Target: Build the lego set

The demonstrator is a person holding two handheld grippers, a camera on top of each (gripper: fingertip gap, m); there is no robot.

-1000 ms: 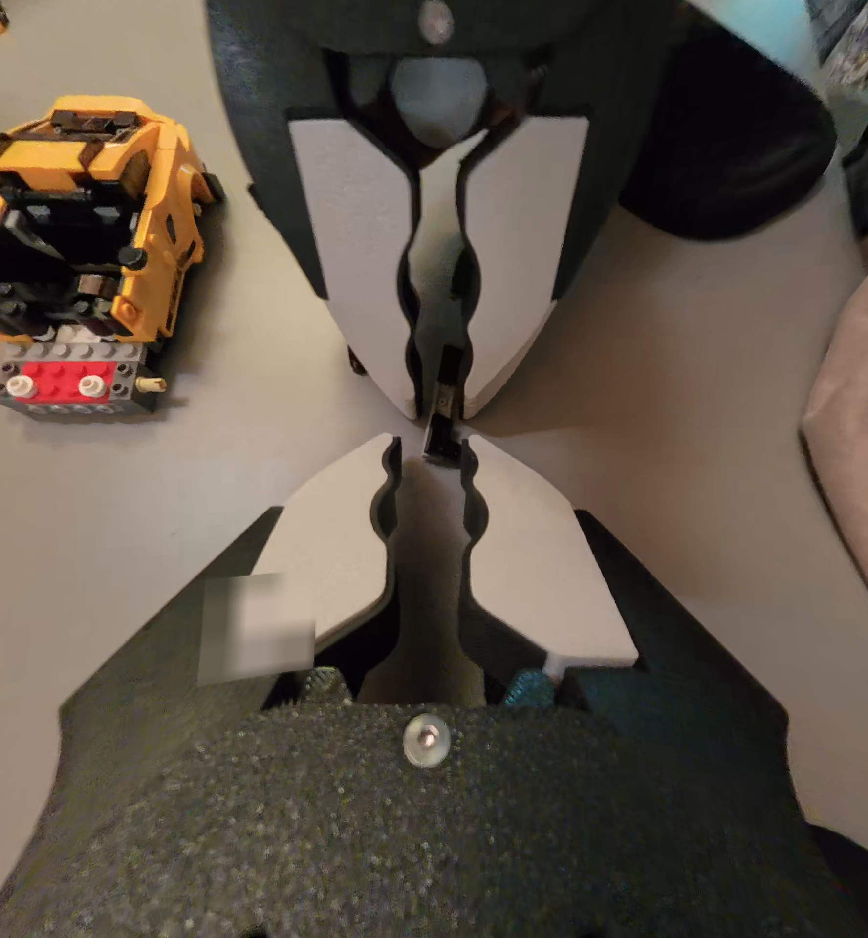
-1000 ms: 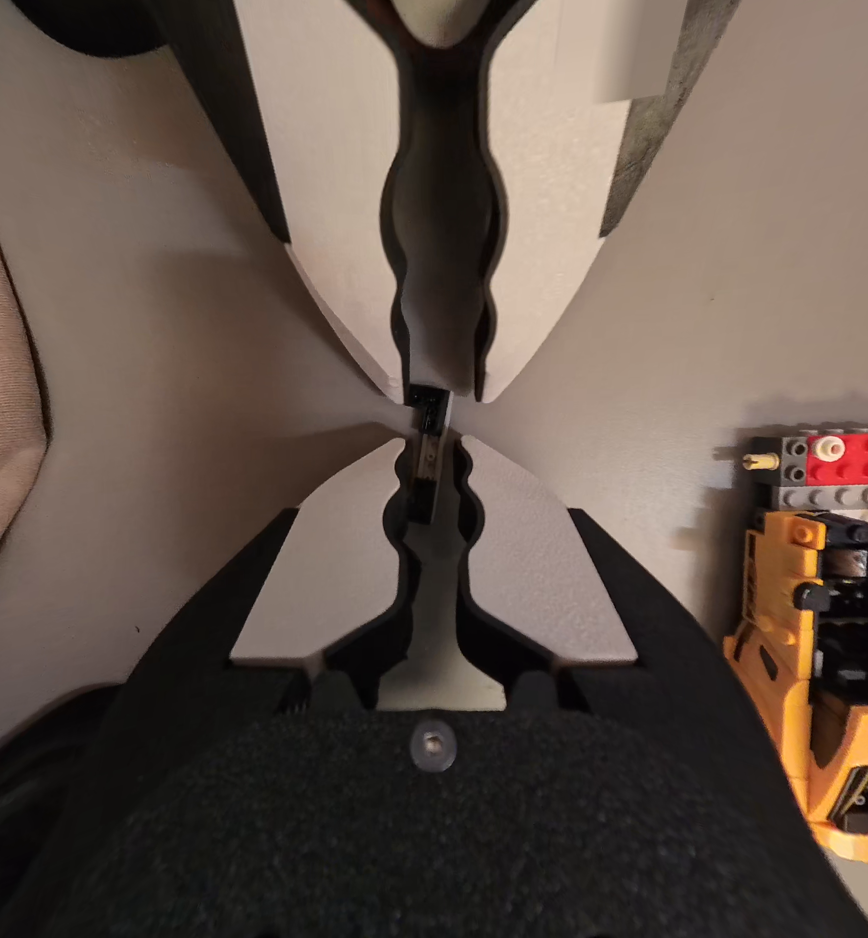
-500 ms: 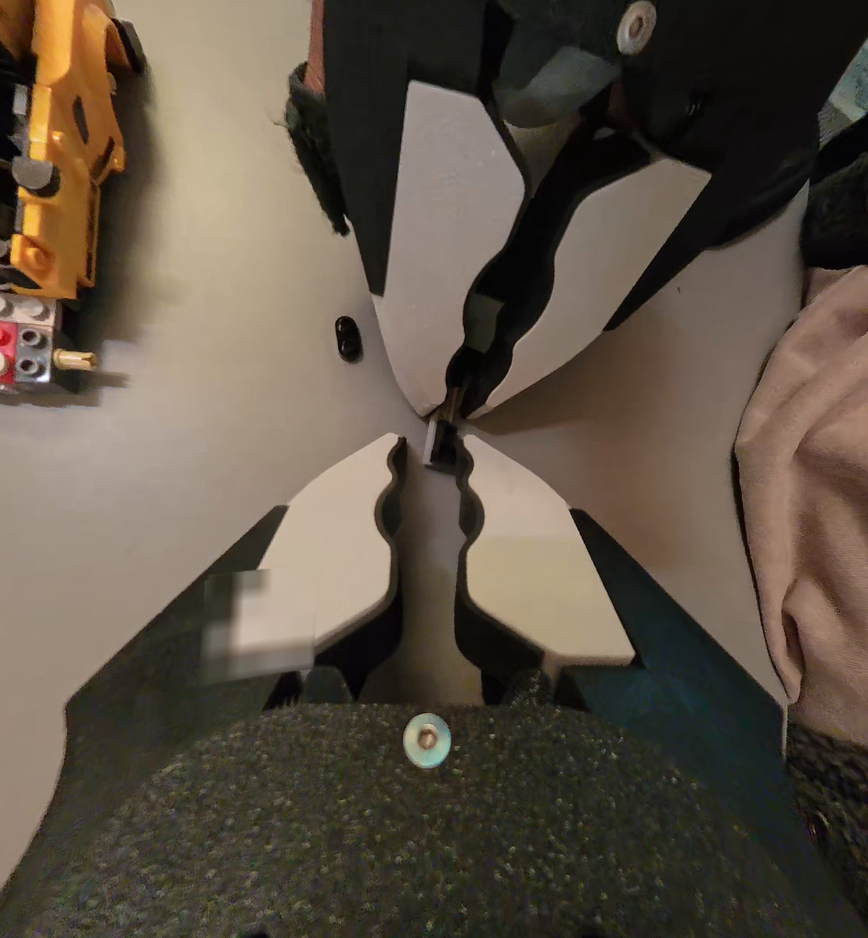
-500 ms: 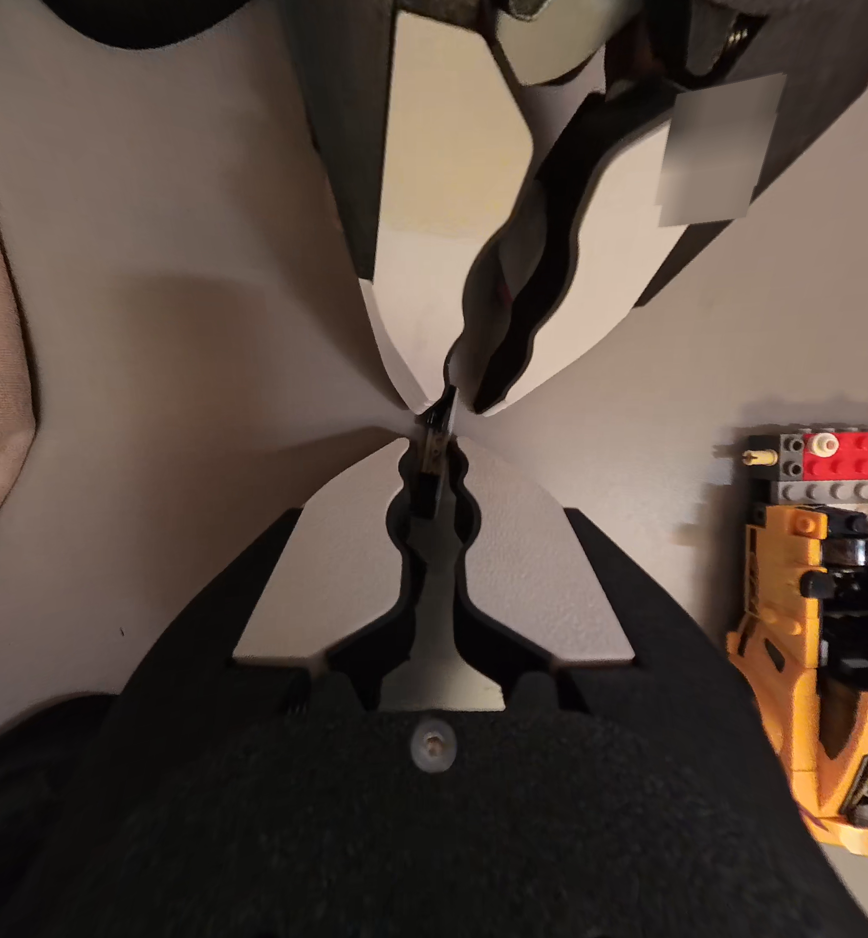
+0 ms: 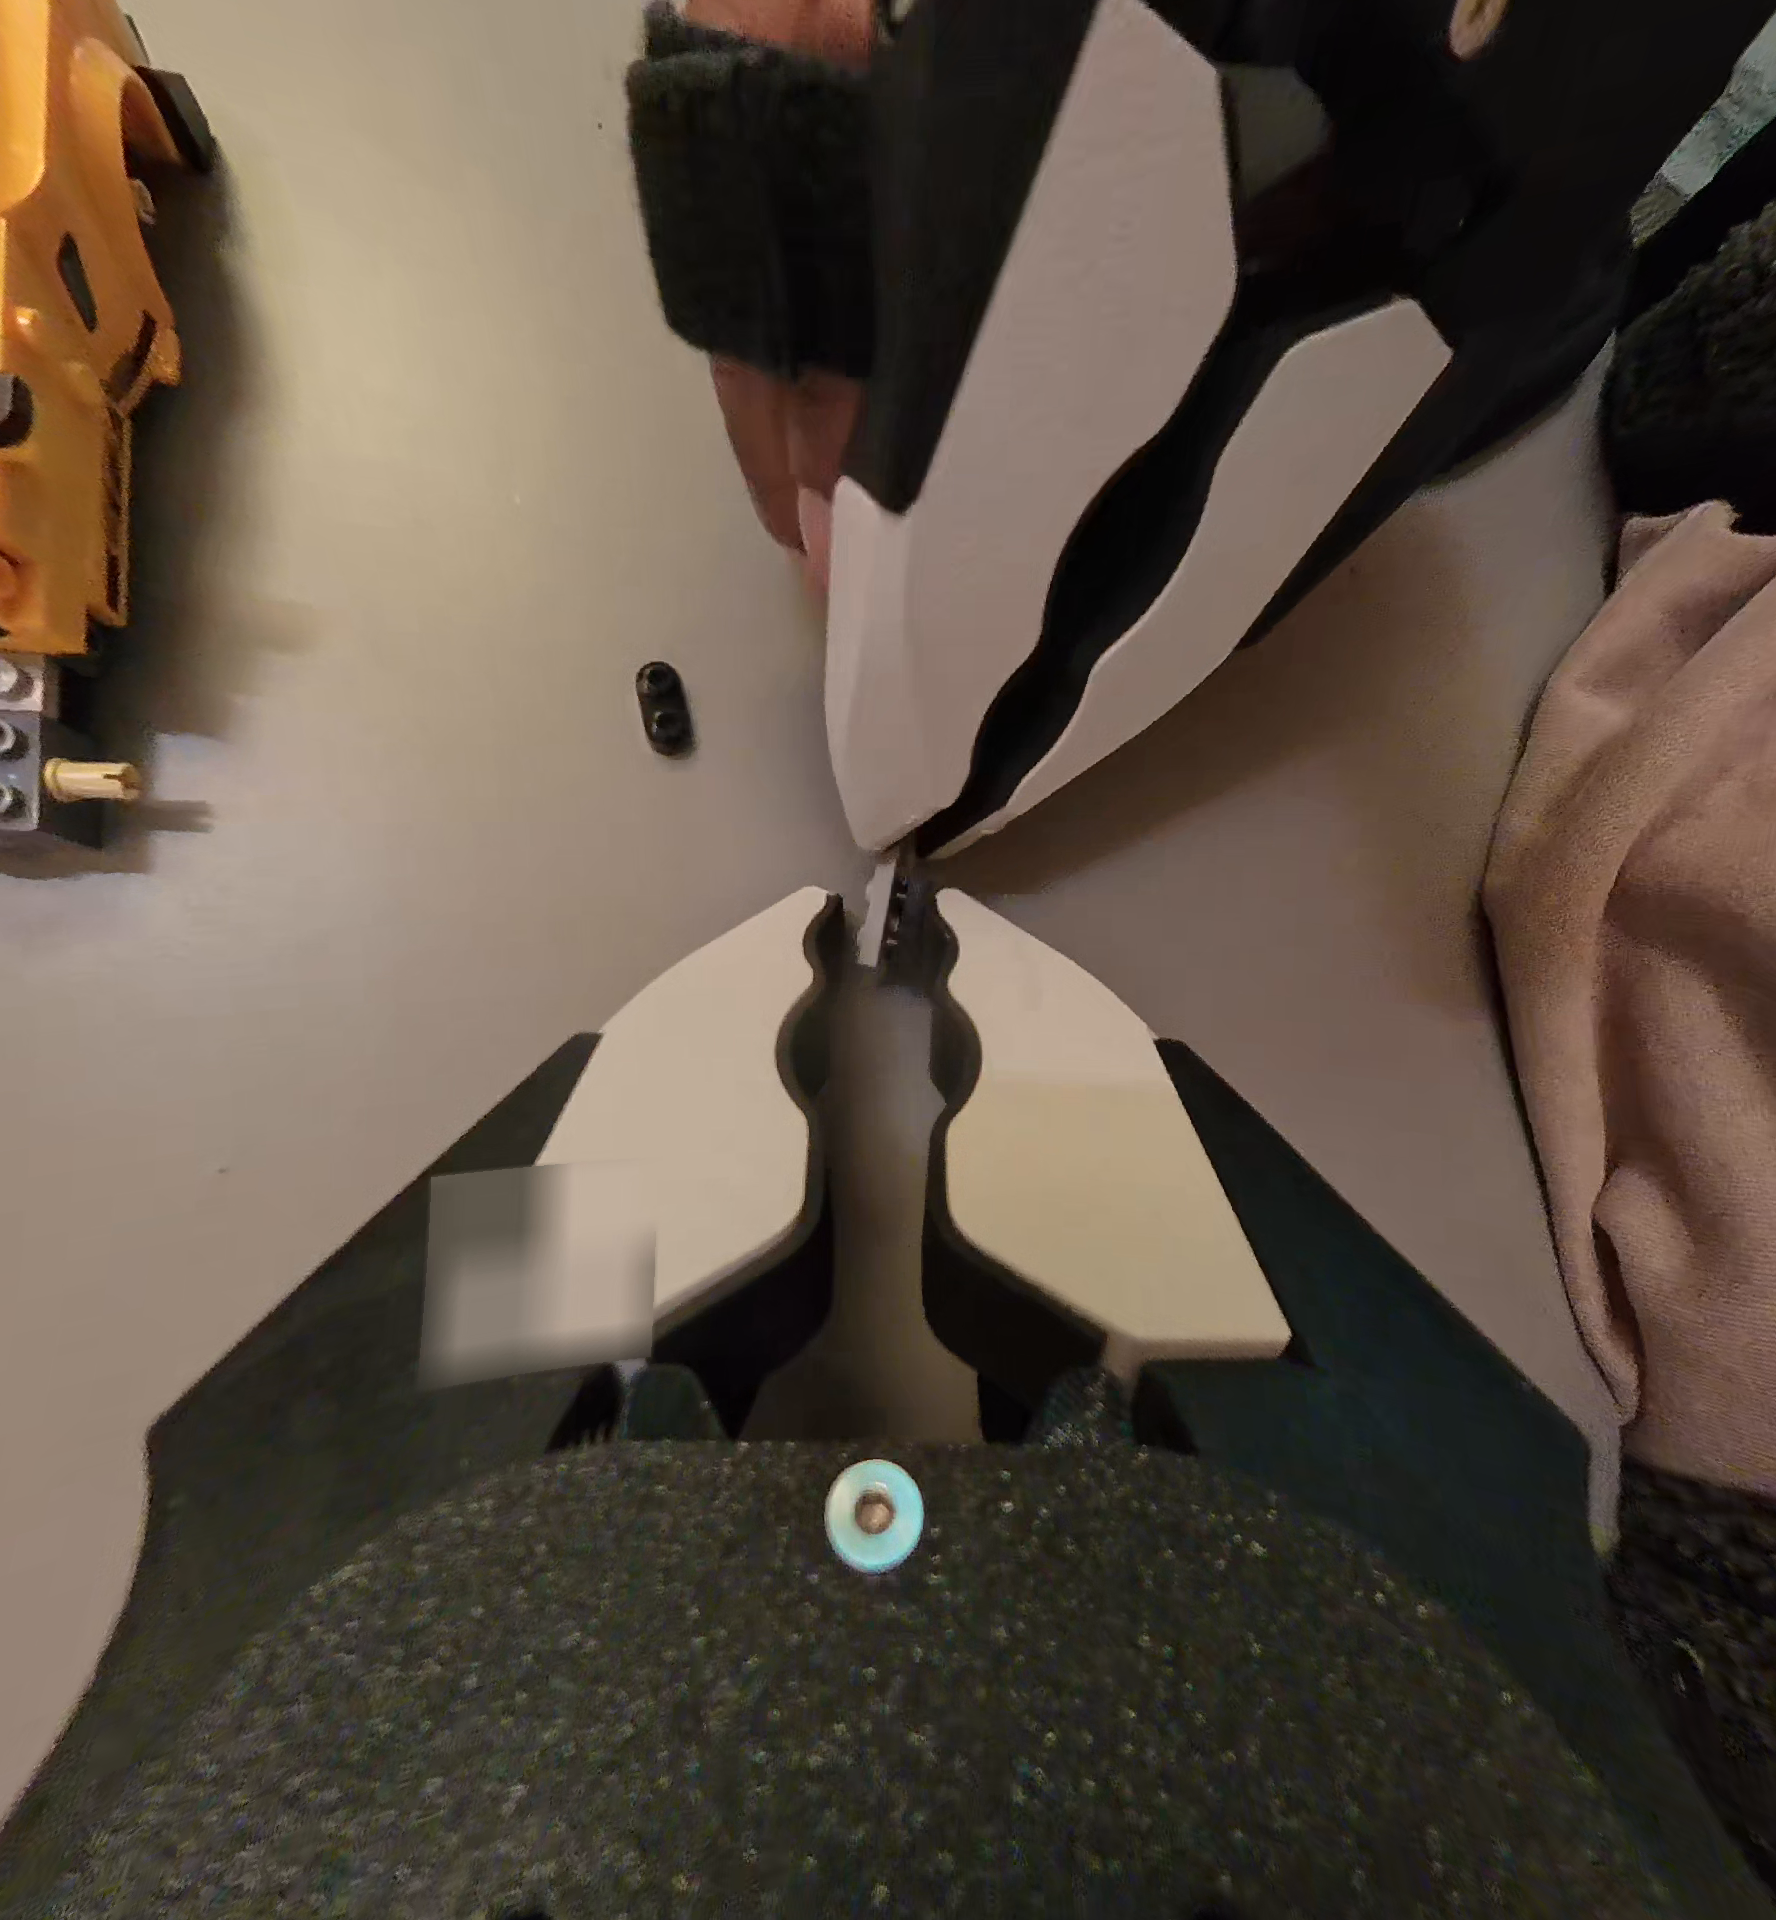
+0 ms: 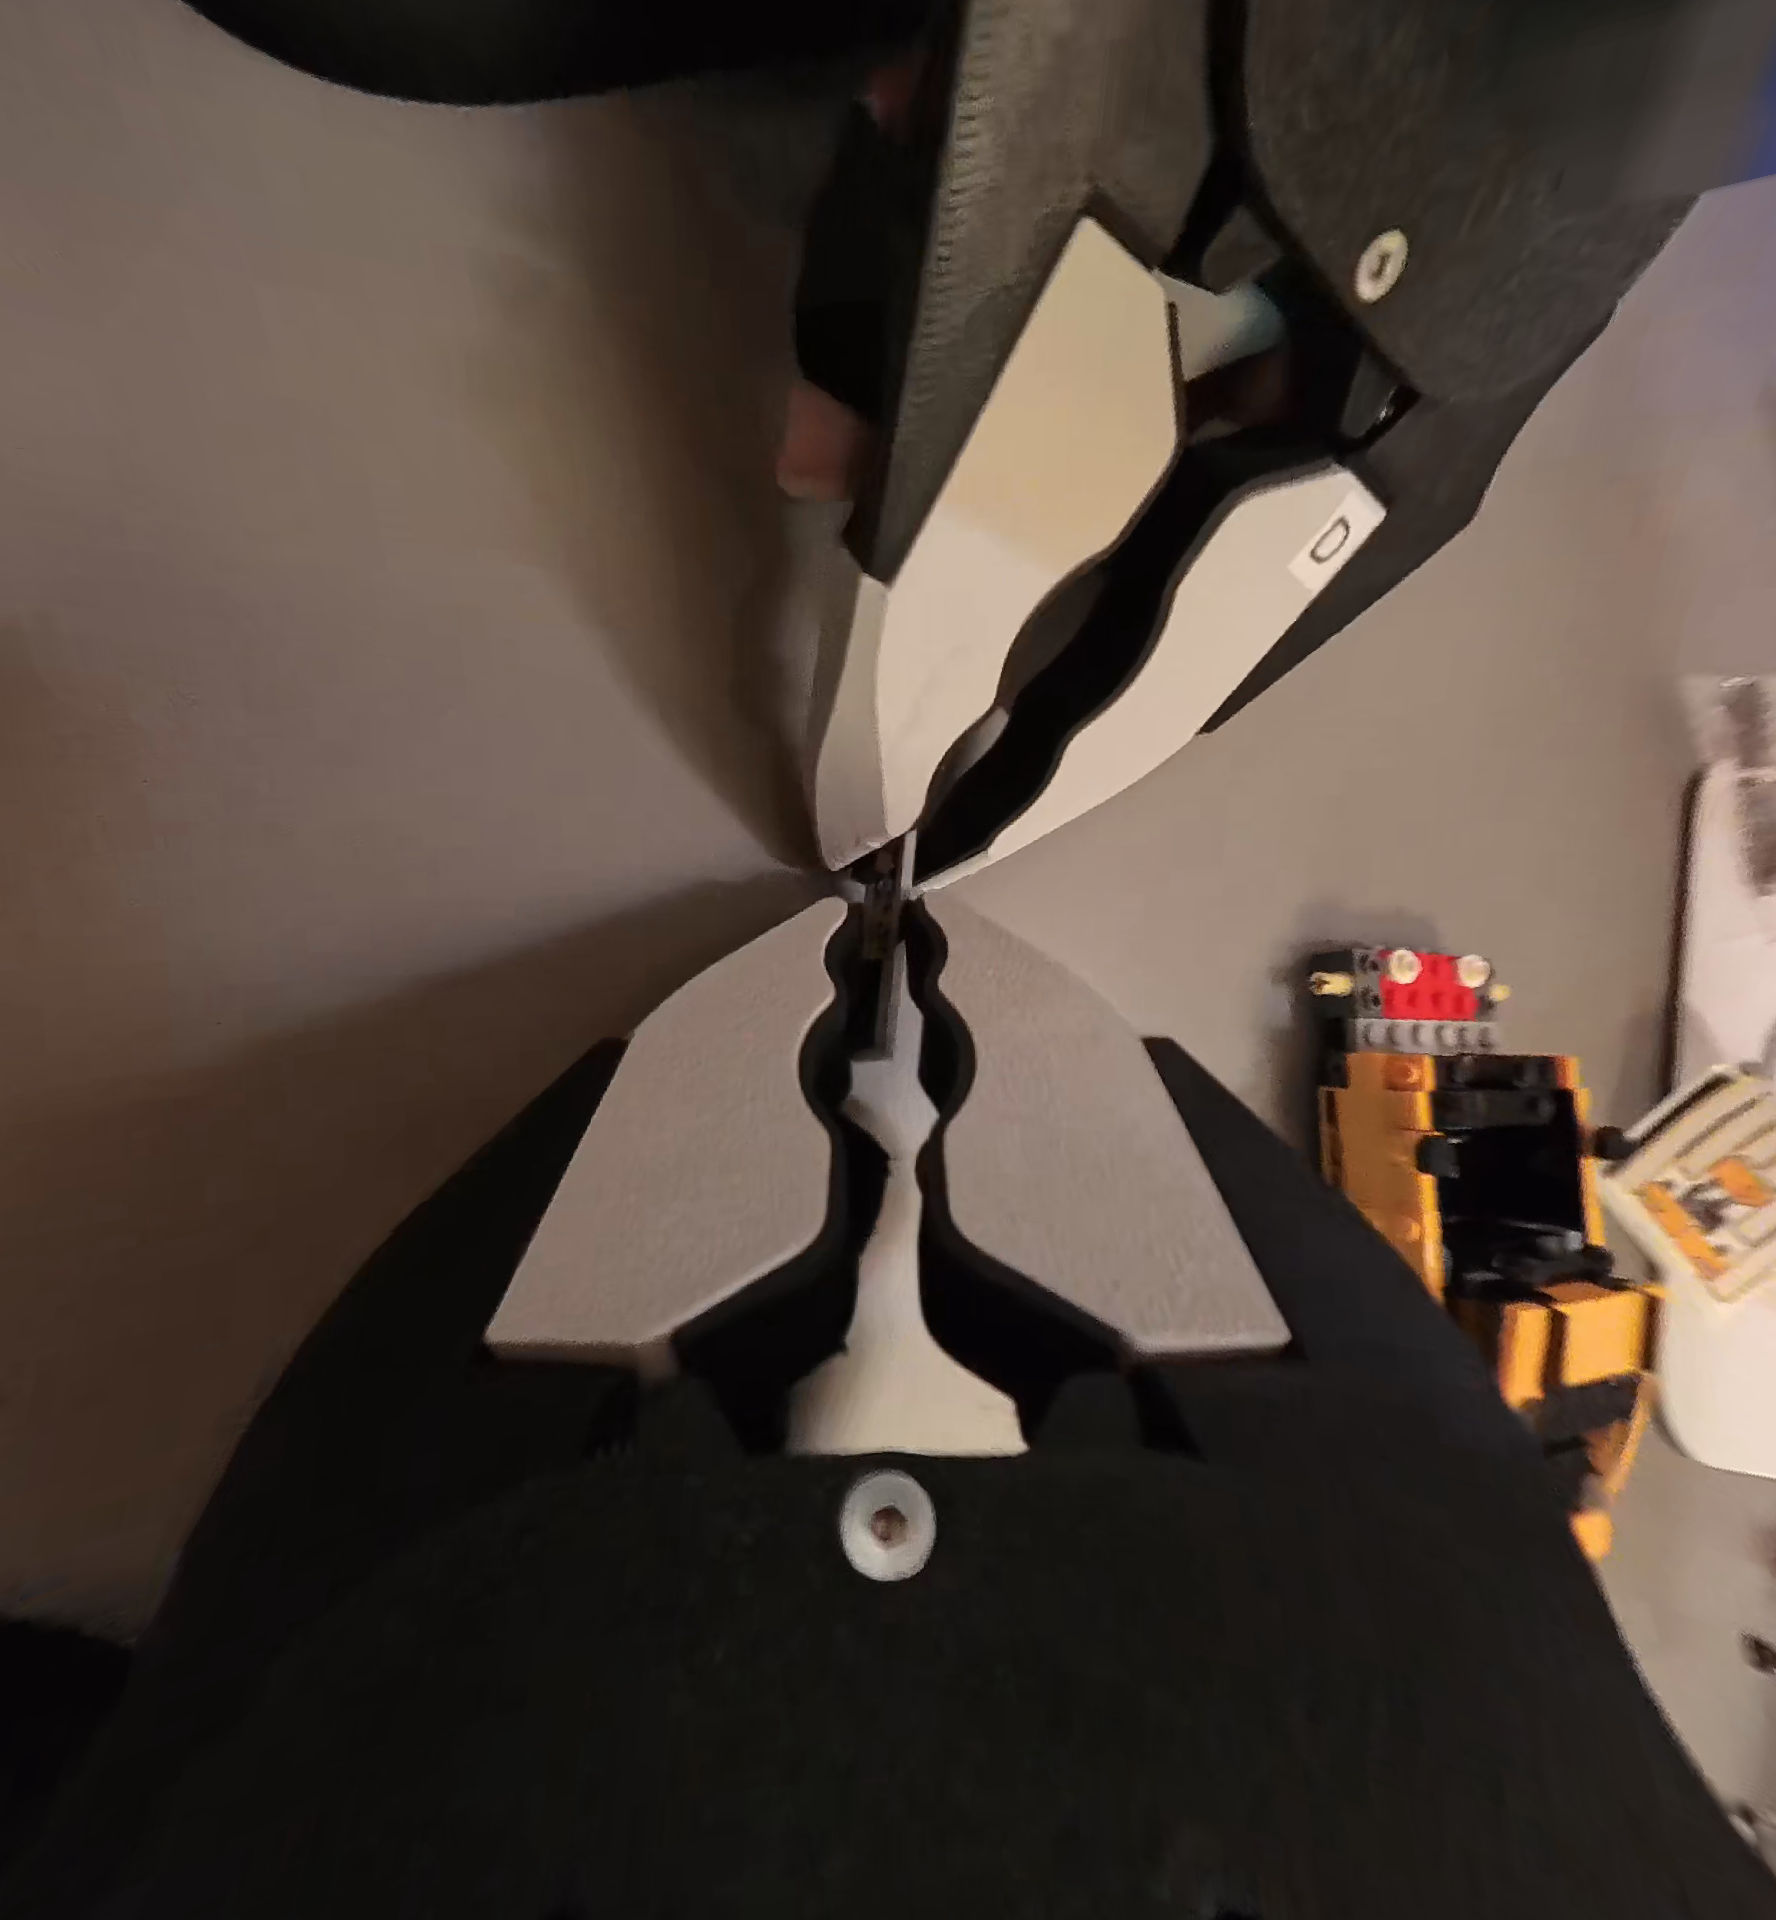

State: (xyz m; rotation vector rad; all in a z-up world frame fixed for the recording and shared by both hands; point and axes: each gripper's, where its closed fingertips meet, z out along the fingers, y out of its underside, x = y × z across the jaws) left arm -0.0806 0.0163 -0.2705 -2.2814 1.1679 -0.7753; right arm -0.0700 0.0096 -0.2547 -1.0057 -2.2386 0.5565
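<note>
Black loose link (image 5: 664, 710) between yellow lego vehicle (image 5: 32, 343) and right gripper (image 5: 910, 836).

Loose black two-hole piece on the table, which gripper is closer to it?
Right, narrowly. The right gripper has a finger just beside the piece; the left gripper sits slightly farther off.

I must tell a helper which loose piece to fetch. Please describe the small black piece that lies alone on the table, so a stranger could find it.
Start at the yellow lego truck on the grey table. Beside it, toward the two grippers meeting tip to tip, lies one small black piece. It is a short rounded link with two holes, alone and touching nothing.
</note>
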